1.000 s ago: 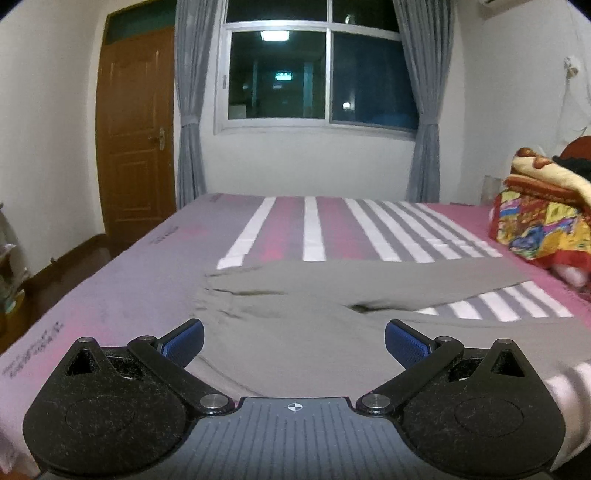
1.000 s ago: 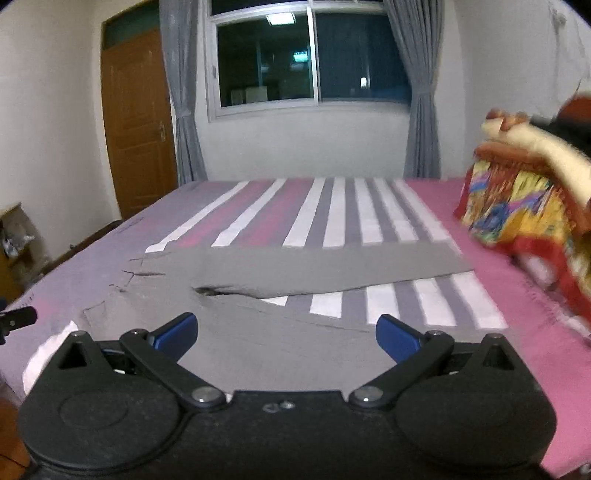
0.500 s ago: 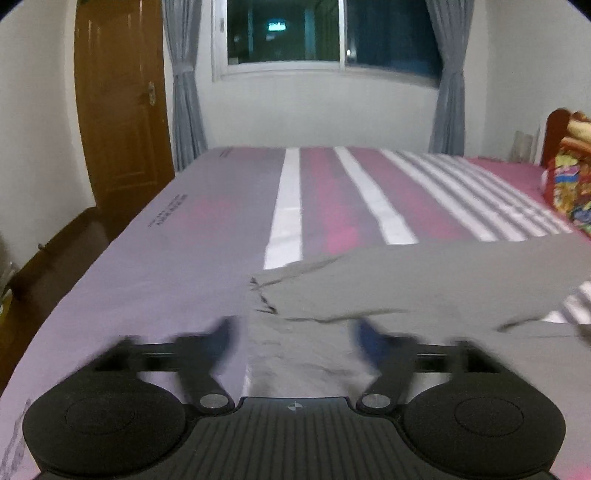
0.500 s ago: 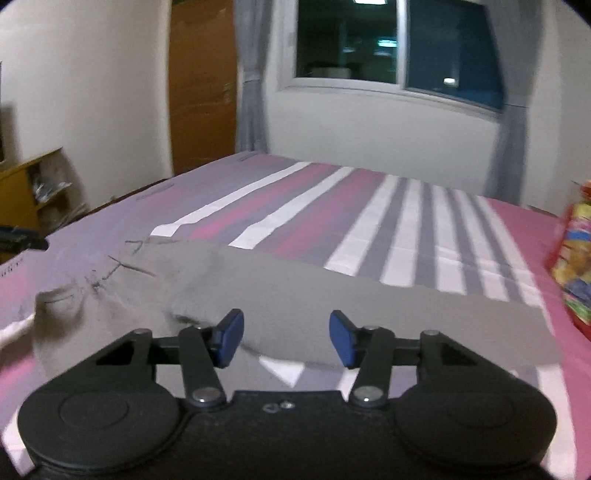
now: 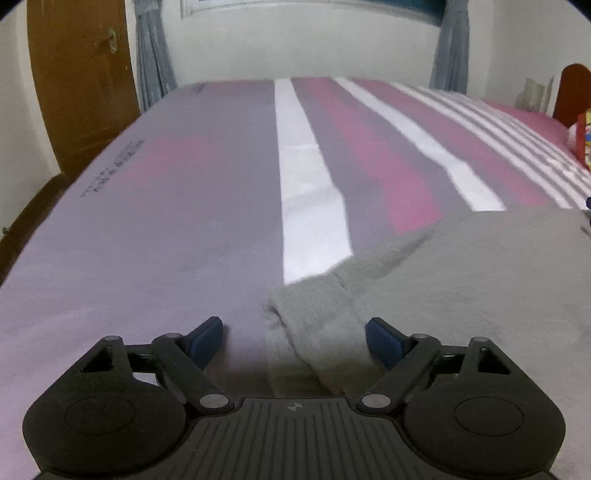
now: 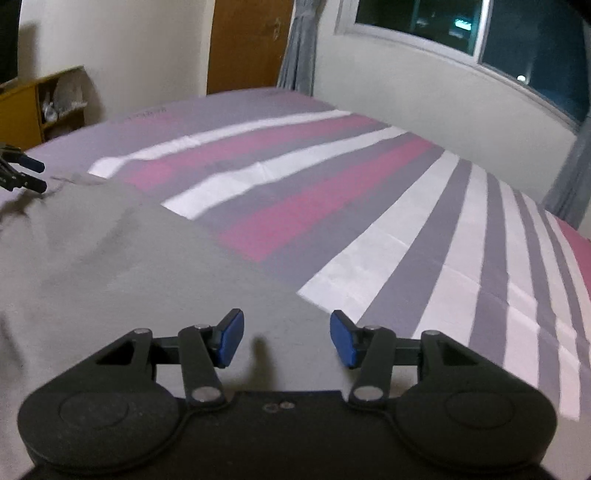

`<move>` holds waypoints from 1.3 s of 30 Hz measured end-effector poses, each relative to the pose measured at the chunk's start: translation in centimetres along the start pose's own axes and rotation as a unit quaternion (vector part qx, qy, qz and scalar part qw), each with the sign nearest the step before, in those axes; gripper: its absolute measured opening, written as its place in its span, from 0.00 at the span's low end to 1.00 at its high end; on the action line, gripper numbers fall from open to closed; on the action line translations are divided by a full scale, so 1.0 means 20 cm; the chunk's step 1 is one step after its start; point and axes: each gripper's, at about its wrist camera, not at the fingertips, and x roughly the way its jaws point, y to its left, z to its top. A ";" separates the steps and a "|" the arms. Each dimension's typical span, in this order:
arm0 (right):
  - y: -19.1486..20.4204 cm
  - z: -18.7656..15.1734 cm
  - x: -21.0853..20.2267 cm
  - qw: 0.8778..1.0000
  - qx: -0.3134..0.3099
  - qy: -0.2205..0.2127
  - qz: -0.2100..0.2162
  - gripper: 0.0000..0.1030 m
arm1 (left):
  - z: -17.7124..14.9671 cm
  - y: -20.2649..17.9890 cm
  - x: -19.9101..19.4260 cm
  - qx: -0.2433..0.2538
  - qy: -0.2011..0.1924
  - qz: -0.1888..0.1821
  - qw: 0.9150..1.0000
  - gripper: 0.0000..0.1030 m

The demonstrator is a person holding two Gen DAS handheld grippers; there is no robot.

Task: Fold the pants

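Blue pads tip my left tongs (image 5: 293,338), whose jaws have just been narrowing yet stand apart over the waistband corner of the grey pants (image 5: 461,280), which lies between them unpinched. My right tongs (image 6: 287,339) have also been closing and now sit half parted above the grey cloth, gripping nothing. Both sets are released. Spread flat on the bed (image 5: 166,229), the pants cover its near part. Beyond them run pink, white and grey stripes toward a wooden door (image 6: 245,44), curtains (image 5: 153,55) and a dark window (image 6: 480,27).
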 end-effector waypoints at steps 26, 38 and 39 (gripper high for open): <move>0.20 0.04 -0.59 0.992 -0.121 -0.040 -0.002 0.05 | -0.12 -0.13 -0.70 0.032 -0.168 -0.078 0.982 0.19; 0.81 -0.61 -1.00 0.997 -0.078 -0.004 -0.017 0.12 | -0.87 -0.39 -1.19 0.101 -0.099 -0.046 0.989 0.22; 0.82 -0.67 -0.94 0.998 -0.059 0.018 -0.019 0.14 | -0.91 -0.39 -1.18 0.087 -0.092 -0.039 0.991 0.27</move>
